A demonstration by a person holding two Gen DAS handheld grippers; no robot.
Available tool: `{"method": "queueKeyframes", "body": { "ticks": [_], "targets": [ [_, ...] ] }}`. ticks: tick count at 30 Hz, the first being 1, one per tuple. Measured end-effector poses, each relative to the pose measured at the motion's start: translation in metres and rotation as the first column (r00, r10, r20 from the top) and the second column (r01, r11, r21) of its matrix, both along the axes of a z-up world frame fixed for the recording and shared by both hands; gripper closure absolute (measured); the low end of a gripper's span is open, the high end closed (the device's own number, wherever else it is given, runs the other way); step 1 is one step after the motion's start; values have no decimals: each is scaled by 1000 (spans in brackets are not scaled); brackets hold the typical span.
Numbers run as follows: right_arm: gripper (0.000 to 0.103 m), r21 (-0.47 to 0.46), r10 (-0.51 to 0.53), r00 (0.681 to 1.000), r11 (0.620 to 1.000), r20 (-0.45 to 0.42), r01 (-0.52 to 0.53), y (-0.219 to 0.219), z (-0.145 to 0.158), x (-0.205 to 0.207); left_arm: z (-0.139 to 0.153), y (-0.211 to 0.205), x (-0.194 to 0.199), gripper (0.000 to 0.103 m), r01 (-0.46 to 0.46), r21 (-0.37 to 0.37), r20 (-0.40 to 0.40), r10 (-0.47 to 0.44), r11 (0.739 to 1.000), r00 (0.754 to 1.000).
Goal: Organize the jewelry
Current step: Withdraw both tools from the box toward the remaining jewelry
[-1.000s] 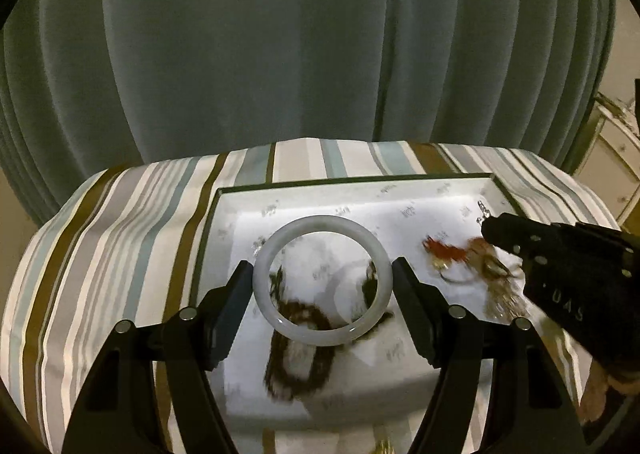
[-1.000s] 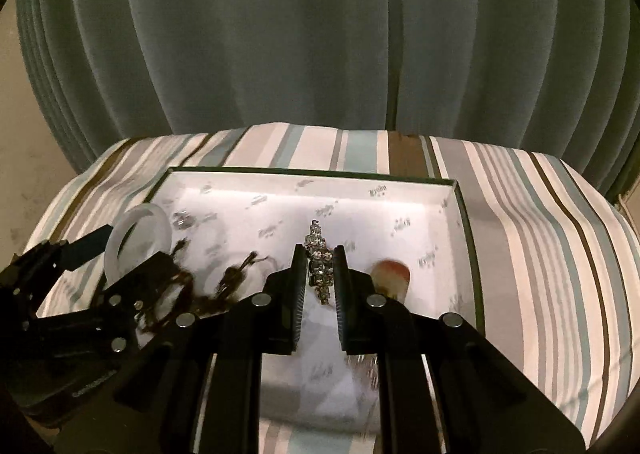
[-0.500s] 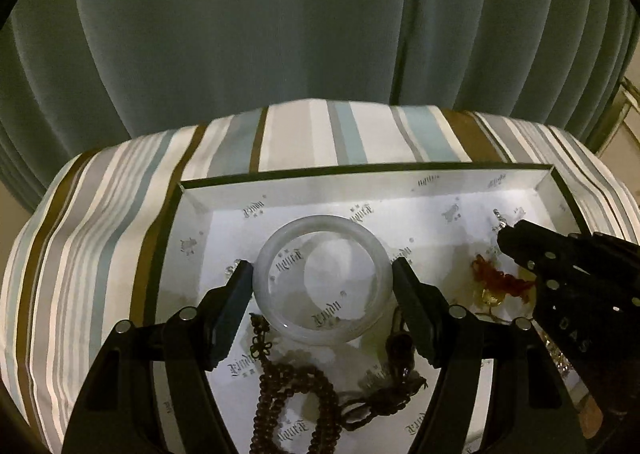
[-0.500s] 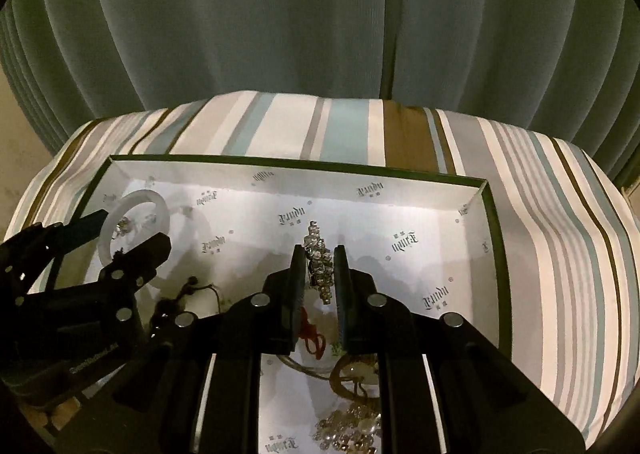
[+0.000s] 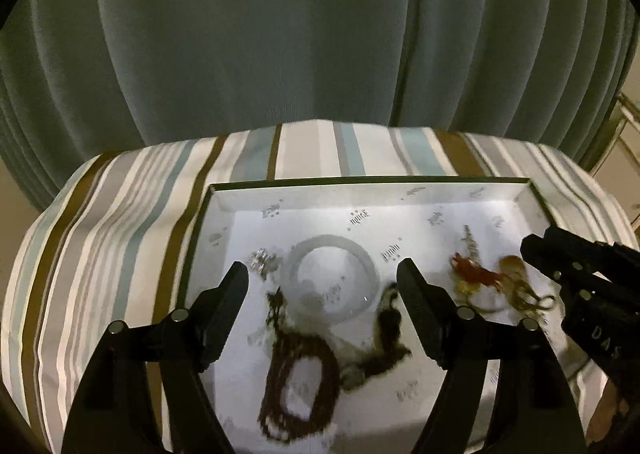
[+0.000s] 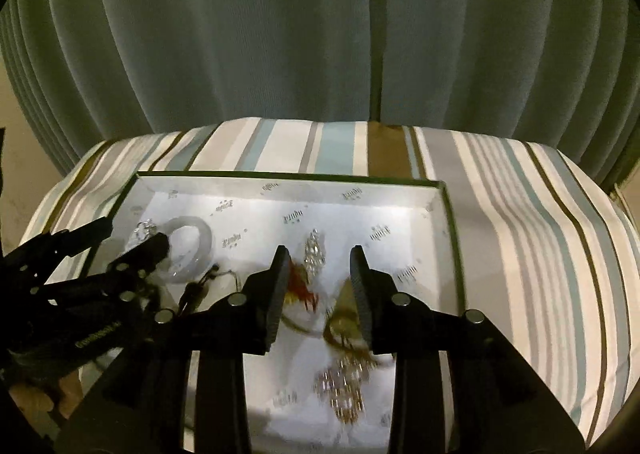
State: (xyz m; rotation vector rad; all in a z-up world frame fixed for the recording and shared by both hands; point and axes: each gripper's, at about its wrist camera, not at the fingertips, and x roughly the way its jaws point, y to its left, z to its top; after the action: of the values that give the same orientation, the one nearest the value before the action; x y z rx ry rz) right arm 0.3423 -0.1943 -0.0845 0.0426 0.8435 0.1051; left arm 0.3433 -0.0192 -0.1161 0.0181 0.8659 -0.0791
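a striped cloth [image 5: 132, 214] in white, grey, pale blue and brown covered the surface, its stripes running away from the cameras toward a wall of grey-green pleated curtain [image 5: 320, 34] that filled the upper part of both views. at the far right edge of the left wrist view a pale piece of furniture [image 5: 624, 134] showed beside the curtain, too cut off to identify.

on the cloth sat a shallow tray [image 5: 360, 184] with a dark green rim and a white lining printed with small dark marks. the jewelry lay inside it. a pale translucent bangle [image 5: 332, 278] lay flat on the lining left of centre, with a small clear crystal piece [image 5: 262, 264] just beside it on the left. nearer the camera lay a dark brown bead strand [image 5: 298, 386] looped on the lining, blurred. further right were a red ornament [image 5: 476, 274], a golden tangle [image 5: 516, 286] and a slim rhinestone piece [image 6: 314, 252]; a larger sparkling cluster [image 6: 346, 386] lay at the near side in the right wrist view.

the left gripper [image 5: 322, 274] hung over the tray with its jaws spread wide, having just been opening; the bangle lay between them on the lining, clear of both pads. the right gripper [image 6: 320, 258] had also just been opening, its jaws parted, the rhinestone piece lying loose on the lining between the tips.
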Motion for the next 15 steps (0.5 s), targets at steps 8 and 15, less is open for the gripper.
{"method": "queueKeyframes", "body": {
  "ticks": [8,15],
  "targets": [
    [72,14,-33,999,999,1,33,-9,8,-61,11,1,-66,28,24,-25,26,-24,999,999],
    [72,9,-44,999,999,-33,44,-17,-9,-120,-4,-2,-114,28,40,-30,-8,-40,999,999]
  ]
}}
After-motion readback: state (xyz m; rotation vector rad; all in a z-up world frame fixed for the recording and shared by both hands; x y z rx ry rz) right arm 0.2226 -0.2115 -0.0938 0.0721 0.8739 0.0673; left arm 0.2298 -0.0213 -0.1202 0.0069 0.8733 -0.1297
